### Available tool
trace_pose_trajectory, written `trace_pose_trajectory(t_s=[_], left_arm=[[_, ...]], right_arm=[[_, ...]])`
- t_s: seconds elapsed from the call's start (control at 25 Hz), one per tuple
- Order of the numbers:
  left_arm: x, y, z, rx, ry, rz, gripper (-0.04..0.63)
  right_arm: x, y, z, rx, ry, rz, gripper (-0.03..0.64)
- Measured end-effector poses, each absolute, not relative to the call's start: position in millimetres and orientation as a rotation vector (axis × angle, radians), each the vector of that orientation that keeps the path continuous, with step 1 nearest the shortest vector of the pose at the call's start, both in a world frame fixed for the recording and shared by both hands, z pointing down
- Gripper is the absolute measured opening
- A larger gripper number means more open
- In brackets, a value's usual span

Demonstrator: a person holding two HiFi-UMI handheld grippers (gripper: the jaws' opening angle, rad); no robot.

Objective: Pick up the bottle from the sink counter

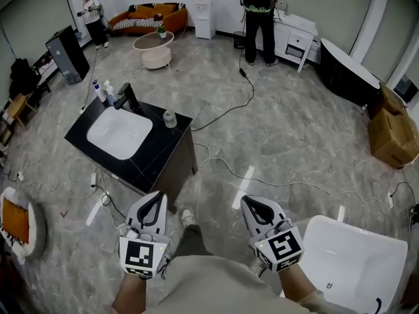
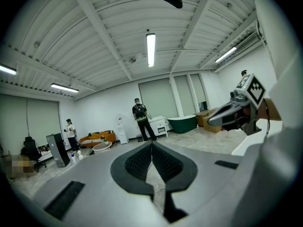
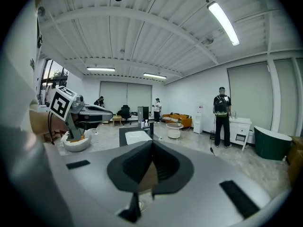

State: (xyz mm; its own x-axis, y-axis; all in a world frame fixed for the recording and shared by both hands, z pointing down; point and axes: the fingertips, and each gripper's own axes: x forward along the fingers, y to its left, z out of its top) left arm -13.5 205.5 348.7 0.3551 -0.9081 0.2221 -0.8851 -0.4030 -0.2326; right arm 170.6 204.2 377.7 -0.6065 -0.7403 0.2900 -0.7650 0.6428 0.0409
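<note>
Ahead, black sink counter (image 1: 159, 153) on grey marbled floor (image 1: 281, 126).

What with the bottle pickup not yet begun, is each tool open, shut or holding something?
Left tool: shut, holding nothing.
Right tool: shut, holding nothing.

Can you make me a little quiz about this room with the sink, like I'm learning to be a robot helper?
1. True or false: the left gripper is gripping a bottle.
2. What colour is the basin in the sink counter? A white, B green, C orange.
3. Fill in: the bottles stand at the counter's far corner, beside the black ____.
Key: 1 false, its jaws are shut on nothing; 2 A; 3 faucet.
</note>
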Motion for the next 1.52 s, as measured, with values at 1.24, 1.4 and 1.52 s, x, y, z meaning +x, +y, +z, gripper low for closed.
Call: trace_pose_trajectory(t_s=[1.24,1.4,1.52], left_arm=[[-187.3,-148.0,347.1,-2.647,1.614,-0.514,0.006],[-189.7,-163.3,352.4,-2.653,1.675,-0.498,0.006],[-184.5,-171.2,355.9,-2.645,1.714,-0.506,0.006]], right_arm=[[-9.0,-157.1,367.4,1.251,-2.454,0.177,-0.004],[-5.0,-181.9,362.7,1.311,-2.466,0.165,-0.005],[5.9,-196.1,360.3,1.350,-2.471,0.168,-0.004]])
